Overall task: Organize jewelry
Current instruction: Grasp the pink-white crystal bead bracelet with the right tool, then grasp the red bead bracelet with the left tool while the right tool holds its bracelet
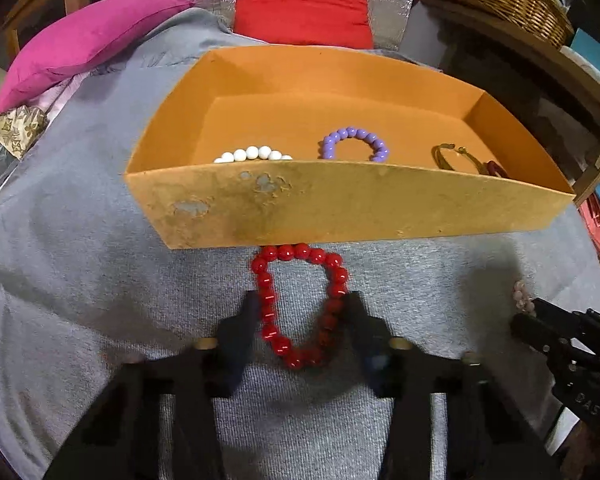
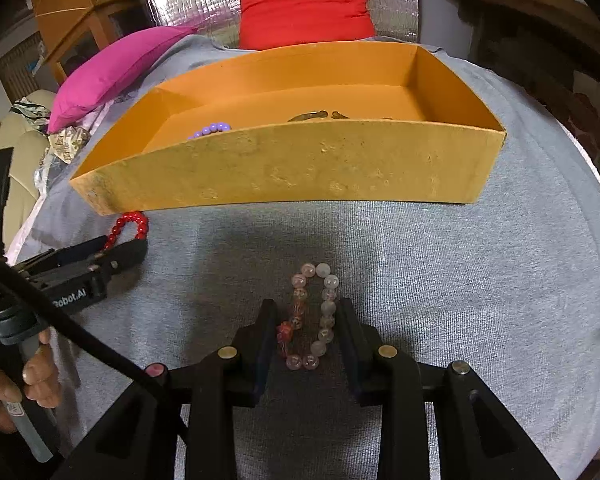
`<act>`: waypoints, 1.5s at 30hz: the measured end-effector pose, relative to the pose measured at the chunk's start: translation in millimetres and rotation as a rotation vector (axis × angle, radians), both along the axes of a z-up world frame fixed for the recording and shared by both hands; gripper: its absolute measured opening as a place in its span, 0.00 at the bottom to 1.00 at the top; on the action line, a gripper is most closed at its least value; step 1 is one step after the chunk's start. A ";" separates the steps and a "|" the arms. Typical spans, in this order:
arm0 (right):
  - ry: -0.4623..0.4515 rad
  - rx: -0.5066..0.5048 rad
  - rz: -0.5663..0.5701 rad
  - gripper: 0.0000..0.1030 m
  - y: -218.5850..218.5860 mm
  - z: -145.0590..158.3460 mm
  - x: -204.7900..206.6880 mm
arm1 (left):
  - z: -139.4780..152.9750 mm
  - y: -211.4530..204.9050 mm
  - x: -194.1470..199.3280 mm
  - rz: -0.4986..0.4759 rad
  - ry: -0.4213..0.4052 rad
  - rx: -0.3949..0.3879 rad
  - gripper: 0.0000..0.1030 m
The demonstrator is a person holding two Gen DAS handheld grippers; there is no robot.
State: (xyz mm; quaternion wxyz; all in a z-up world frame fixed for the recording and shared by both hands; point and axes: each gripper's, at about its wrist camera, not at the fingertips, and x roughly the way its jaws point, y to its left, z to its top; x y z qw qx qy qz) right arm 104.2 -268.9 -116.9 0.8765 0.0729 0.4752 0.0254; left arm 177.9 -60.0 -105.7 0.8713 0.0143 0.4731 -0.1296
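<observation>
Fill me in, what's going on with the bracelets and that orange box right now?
A person holds a gripper in each hand, sorting bracelets into the orange box on a grey cloth. The left gripper is squeezing the red bead bracelet, which lies just in front of the box. The right gripper is closed on the pale pink bead bracelet. Both bracelets lie on the cloth. Already inside the box: a white bracelet, a purple one and a brownish one.

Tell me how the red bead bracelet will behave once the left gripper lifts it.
The red bead bracelet is squeezed into a narrow loop between the left gripper fingers, so it is probably floppy and will dangle. Its glossy round beads may slip or roll.
</observation>
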 end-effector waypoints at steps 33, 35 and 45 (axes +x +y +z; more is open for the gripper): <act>-0.089 -0.034 0.004 0.32 16.6 13.8 -4.8 | 28.5 8.2 -44.0 -0.033 -0.138 0.066 0.09; -0.081 -0.034 0.003 0.32 16.8 12.0 -4.0 | 28.0 8.1 -43.5 -0.033 -0.136 0.067 0.09; -0.025 -0.021 -0.018 0.33 12.2 -2.1 4.7 | 22.1 5.6 -40.7 -0.036 -0.098 0.091 0.11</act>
